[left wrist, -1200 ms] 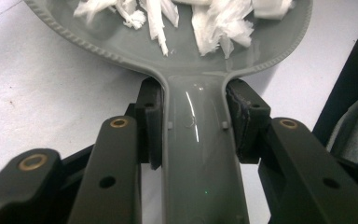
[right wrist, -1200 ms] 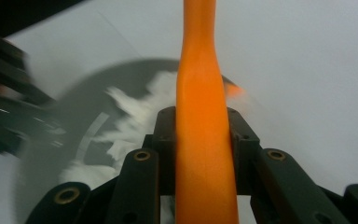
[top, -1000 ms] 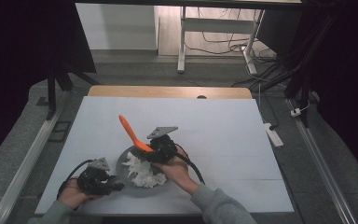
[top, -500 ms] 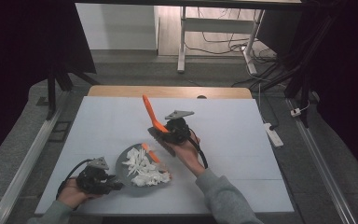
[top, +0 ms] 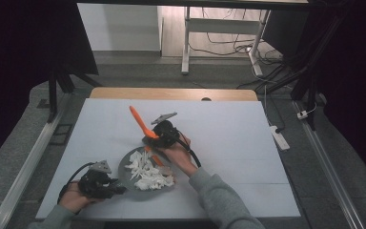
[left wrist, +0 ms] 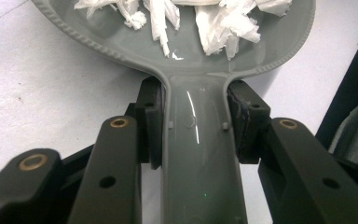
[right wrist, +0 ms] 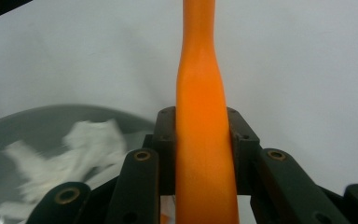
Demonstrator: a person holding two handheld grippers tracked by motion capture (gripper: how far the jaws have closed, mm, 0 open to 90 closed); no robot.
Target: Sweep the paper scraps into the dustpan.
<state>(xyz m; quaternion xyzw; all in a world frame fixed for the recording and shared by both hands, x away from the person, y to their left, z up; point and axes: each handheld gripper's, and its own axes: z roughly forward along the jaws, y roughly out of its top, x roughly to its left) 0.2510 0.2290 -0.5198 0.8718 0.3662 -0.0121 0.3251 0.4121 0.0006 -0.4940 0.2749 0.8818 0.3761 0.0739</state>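
The grey pan [top: 145, 172] sits near the front edge of the white table [top: 228, 143], left of centre, with a heap of shredded white paper [top: 148, 172] in its bowl; in the left gripper view its handle [left wrist: 200, 158] runs down out of the bottom of the picture and the far half of the bowl is cut off at the top. The left gripper [top: 106, 185] is clamped on that handle, both pads pressed against its sides, and lies low and level with the left hand [top: 72, 196] behind it at the table's near left corner. The right gripper [top: 158, 136] is closed on an orange spatula [top: 140, 121], gripped along its handle: in the high view the handle slants up and to the left over bare table, while the working end lies under the gripper and hand and is hard to make out, an orange strip showing at the pan's back rim. In the right gripper view the paper is blurred and the spatula is cut off at top and bottom. The right hand [top: 178, 155] reaches forward over the pan's right side, forearm coming from the bottom edge. The table behind and to the right of the pan is open.
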